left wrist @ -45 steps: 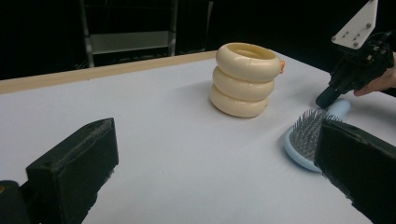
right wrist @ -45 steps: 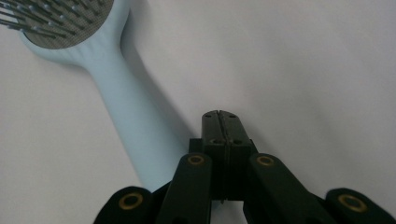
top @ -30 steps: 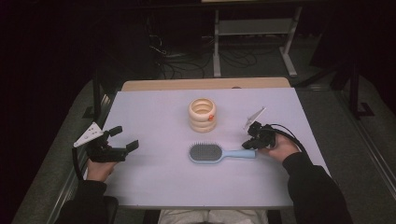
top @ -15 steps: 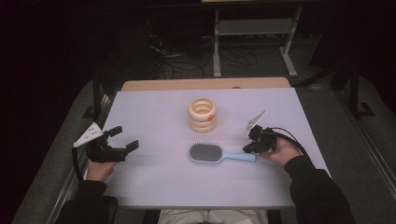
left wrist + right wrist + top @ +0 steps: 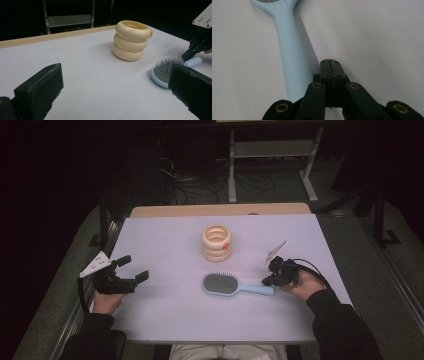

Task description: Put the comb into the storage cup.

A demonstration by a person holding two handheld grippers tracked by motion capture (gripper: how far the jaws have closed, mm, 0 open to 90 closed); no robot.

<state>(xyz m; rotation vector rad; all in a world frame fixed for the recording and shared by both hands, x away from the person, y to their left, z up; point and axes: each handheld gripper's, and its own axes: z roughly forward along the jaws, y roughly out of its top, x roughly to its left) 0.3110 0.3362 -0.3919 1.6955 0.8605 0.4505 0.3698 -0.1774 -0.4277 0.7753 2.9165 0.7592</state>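
Looks like the approach step: right hand-held gripper [image 5: 270, 279], jaws pressed together, sits just beside the hairbrush [image 5: 235, 286] handle. Next it must open. Left hand-held gripper [image 5: 131, 270] gapes apart, idle.

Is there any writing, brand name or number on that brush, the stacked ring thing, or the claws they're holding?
No readable text anywhere.
Hairbrush: plain light blue, no marking visible.
Cream ring holder: a small orange spot on its side, too small to tell whether it is a mark or a part.
Left claw and right claw: black, with brass rivets and screws but no lettering.
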